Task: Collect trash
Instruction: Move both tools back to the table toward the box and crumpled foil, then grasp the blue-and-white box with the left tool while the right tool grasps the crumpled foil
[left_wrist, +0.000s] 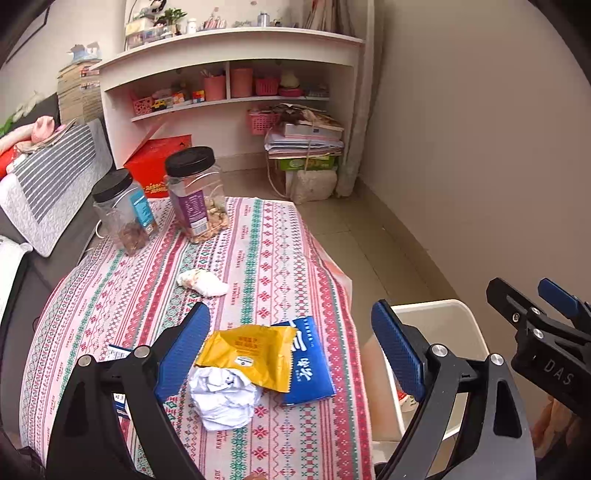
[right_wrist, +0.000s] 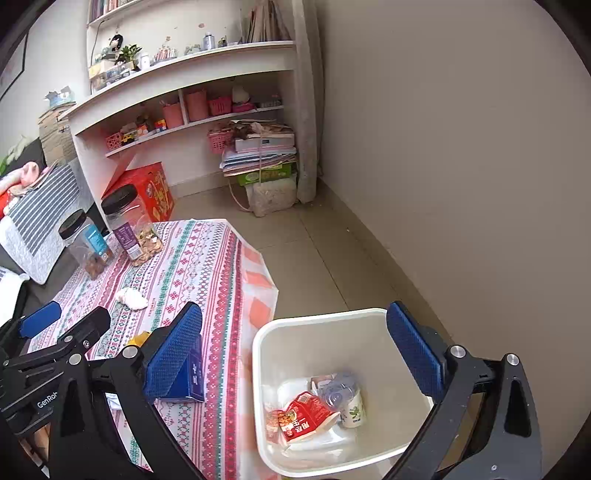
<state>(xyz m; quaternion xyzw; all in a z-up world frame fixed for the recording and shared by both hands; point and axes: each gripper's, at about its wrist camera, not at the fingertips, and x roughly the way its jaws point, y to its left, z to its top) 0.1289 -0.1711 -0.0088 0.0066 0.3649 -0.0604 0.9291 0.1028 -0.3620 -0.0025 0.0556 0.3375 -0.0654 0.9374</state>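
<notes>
Left gripper (left_wrist: 291, 347) spread wide, empty, low centre of the left view, hanging over a pile at the near edge of the desk (left_wrist: 258, 236). Right gripper (right_wrist: 295, 343) also wide and empty, lower centre of the right view, poised above the bin (right_wrist: 266, 332) that stands on the floor just beside the desk's right edge.

Step in hand, as I judge it: between picks. Some trash is binned, the rest sits on the desk. Next move calls for the left gripper to drop onto one near piece and close. The paper ball (left_wrist: 223, 400) is bulkiest and easiest to pinch. The flat packets will need an edge grip.

Count, near to far:
- Bin, lower right of right view: red packet (right_wrist: 304, 417), small cup (right_wrist: 352, 410), clear plastic piece (right_wrist: 336, 391); more beneath, unclear.
- Desk, near: one paper ball, one yellow wrapper (left_wrist: 247, 350) touching it, one blue packet (left_wrist: 310, 363) partly under the wrapper. Another blue scrap (left_wrist: 118, 352) lies at lower left, mostly hidden by the gripper.
- Desk, middle: one crumpled tissue (left_wrist: 203, 282), well apart from the pile.
- Desk, far, upper left: two jars (left_wrist: 195, 192), black lids, snacks inside. Probably not trash.
</notes>
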